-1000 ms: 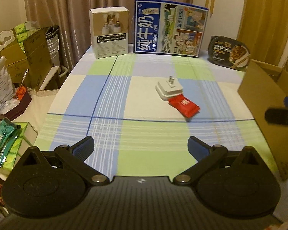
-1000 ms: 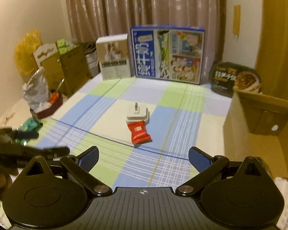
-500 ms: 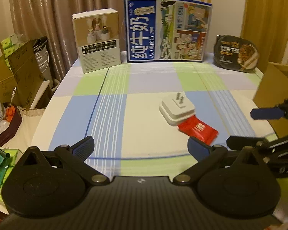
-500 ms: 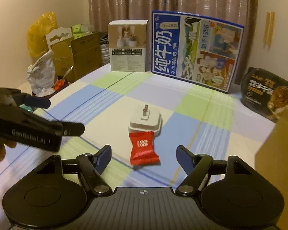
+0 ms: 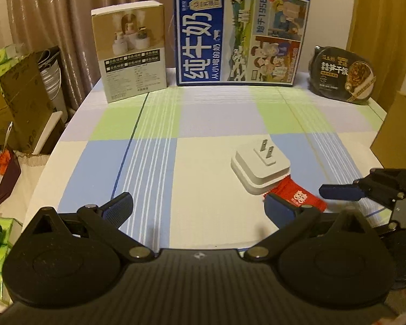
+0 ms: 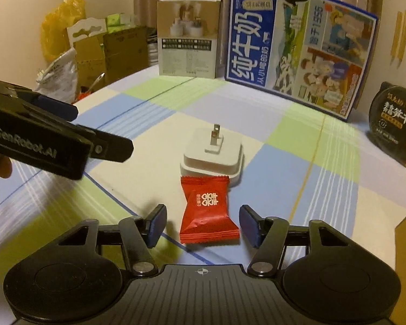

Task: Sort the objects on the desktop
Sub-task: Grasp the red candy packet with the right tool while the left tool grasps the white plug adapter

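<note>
Since a second ago, right gripper [image 6: 202, 224] has come close; jaws wide, red candy packet [image 6: 208, 211] between them, touching white plug adapter [image 6: 212, 159]. Packet looks light, crinkly, slippery: pinch its puffed middle. Left gripper [image 5: 200, 207] wide, empty.

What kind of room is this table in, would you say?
Probably a room at home, not a lab: a checked blue-and-green tablecloth covers the table, brown pleated curtains hang behind it, and a blue milk carton box and a black instant-rice bowl stand at the back.
</note>
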